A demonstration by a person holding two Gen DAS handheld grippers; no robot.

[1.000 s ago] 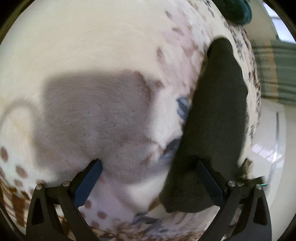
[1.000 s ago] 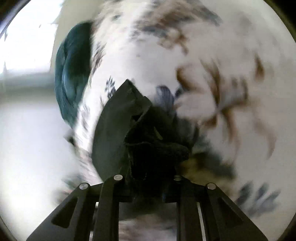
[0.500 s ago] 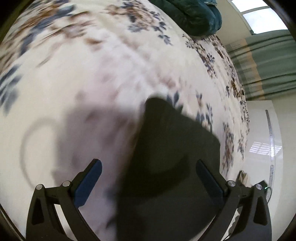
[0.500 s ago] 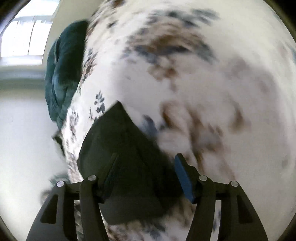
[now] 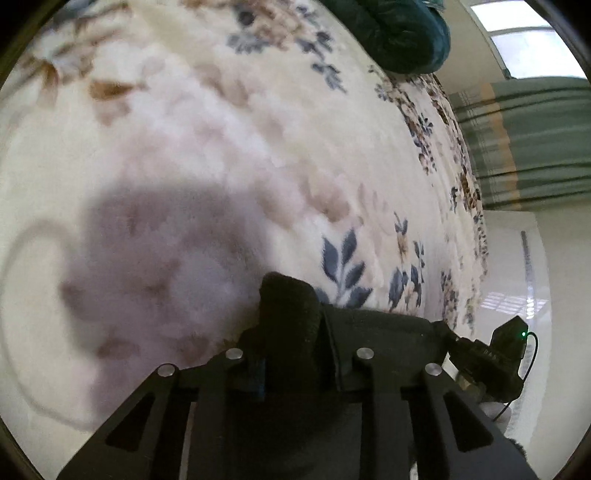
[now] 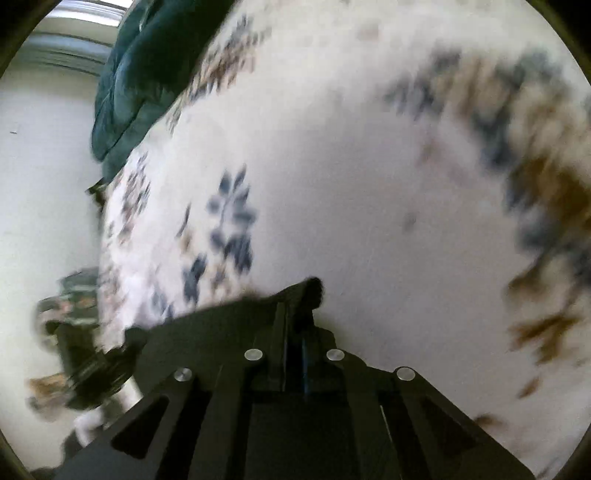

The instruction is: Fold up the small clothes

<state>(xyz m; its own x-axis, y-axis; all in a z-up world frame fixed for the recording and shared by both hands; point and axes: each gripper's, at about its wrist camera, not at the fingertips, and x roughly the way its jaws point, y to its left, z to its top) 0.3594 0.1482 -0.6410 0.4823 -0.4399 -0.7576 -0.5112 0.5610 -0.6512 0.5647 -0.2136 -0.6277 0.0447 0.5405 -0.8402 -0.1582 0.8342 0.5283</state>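
A small dark garment (image 5: 373, 332) is held above a cream floral blanket (image 5: 229, 155). My left gripper (image 5: 295, 354) is shut on one bunched edge of it, with cloth poking up between the jaws. My right gripper (image 6: 299, 347) is shut on another edge of the same garment (image 6: 221, 321), which stretches away to the left in the right wrist view. The other gripper's body (image 5: 495, 354) shows at the right of the left wrist view, close by. Most of the garment is hidden under the grippers.
A dark teal quilt (image 5: 402, 33) lies at the far end of the blanket and shows in the right wrist view too (image 6: 136, 74). Green striped curtains (image 5: 524, 144) hang at the right. White floor (image 6: 40, 184) lies beyond the bed's edge.
Both grippers were open over the flat garment half a second ago. Now both have shut on its edges and the garment sits close under them. The right view is blurred by motion.
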